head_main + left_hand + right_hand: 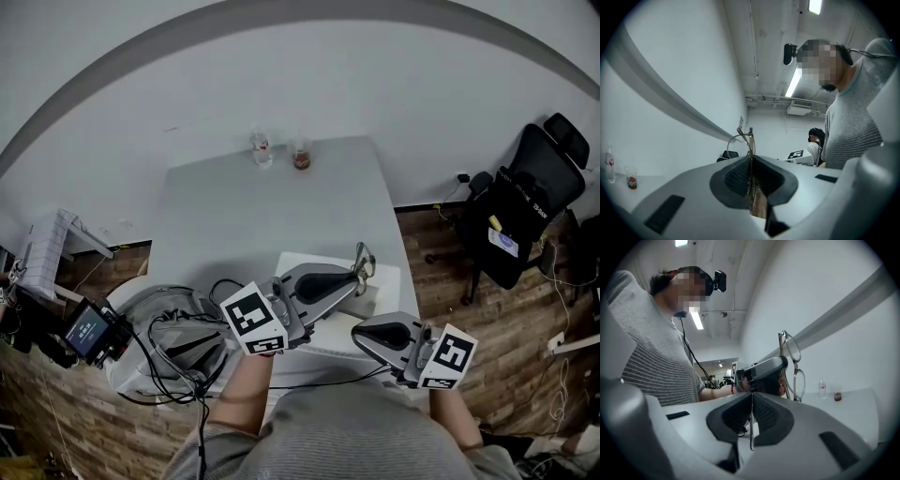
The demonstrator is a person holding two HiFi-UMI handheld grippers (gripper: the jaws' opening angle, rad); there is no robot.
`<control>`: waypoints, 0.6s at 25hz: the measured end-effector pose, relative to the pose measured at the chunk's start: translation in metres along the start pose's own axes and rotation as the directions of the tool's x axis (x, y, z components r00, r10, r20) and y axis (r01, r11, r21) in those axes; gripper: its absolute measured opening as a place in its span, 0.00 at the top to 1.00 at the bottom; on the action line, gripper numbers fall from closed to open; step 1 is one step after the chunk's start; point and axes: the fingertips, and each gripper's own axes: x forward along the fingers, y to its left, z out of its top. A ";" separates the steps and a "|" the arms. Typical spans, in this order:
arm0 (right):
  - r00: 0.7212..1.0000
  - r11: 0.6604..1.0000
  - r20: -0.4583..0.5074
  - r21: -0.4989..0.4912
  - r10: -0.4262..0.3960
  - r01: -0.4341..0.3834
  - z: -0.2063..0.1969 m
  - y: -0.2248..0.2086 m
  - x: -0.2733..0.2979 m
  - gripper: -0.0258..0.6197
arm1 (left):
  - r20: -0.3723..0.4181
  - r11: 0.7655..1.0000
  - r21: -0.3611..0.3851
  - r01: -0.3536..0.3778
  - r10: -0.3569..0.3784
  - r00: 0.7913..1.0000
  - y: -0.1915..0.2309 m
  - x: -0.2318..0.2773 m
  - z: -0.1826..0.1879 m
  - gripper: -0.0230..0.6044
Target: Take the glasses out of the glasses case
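Your left gripper (354,281) has its jaws pressed together on a pair of thin metal-framed glasses with clear round lenses (362,261). In the left gripper view the slim frame (750,136) stands straight up out of the closed line between the dark ribbed pads (733,178). You hold the glasses in the air, above a flat white rectangular thing (386,281) that lies at the near edge of the pale grey table (244,216). You cannot tell from here whether that white thing is the glasses case.

Your right gripper (364,330) sits just beside the left one, nearer your body and a little to its right, with a gap between the two. In the right gripper view its jaws (751,401) are closed against each other with nothing between them. That view also looks across at your left gripper (780,373), where the glasses (793,365) stand upright, one lens above the other.

At the far end of the table a small clear plastic bottle (261,148) and a small clear cup with something dark in it (300,155) stand close together. A black office chair (530,202) stands on the wooden floor to your right, well apart from the table.
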 end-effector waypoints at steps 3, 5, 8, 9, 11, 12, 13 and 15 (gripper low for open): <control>1.000 1.000 -0.009 -0.002 0.021 -0.021 -0.001 0.005 0.003 0.94 | -0.004 1.000 0.010 0.003 -0.003 1.000 -0.002 0.000 0.001 0.92; 1.000 1.000 -0.005 -0.004 0.027 -0.027 -0.001 0.007 0.004 0.94 | -0.007 1.000 0.017 0.007 -0.006 1.000 -0.004 0.002 0.001 0.92; 1.000 1.000 0.004 -0.004 0.028 -0.028 0.000 0.011 0.003 0.94 | -0.010 1.000 0.020 0.014 -0.014 1.000 -0.008 0.004 0.000 0.92; 1.000 1.000 0.004 -0.004 0.029 -0.029 -0.001 0.012 0.003 0.94 | -0.011 1.000 0.021 0.016 -0.015 1.000 -0.009 0.004 -0.001 0.92; 0.999 0.999 0.004 -0.003 0.033 -0.033 -0.001 0.013 0.003 0.94 | -0.016 1.000 0.023 0.019 -0.019 1.000 -0.011 0.005 -0.002 0.92; 0.999 0.999 0.005 -0.004 0.034 -0.034 -0.001 0.014 0.003 0.94 | -0.017 1.000 0.023 0.020 -0.020 1.000 -0.011 0.006 -0.002 0.92; 0.999 0.999 0.007 -0.004 0.034 -0.034 -0.001 0.014 0.004 0.94 | -0.018 0.999 0.024 0.021 -0.021 1.000 -0.011 0.006 -0.002 0.92; 0.999 1.000 0.012 -0.006 0.031 -0.031 0.001 0.014 0.004 0.94 | -0.017 0.999 0.026 0.023 -0.023 1.000 -0.011 0.007 -0.001 0.92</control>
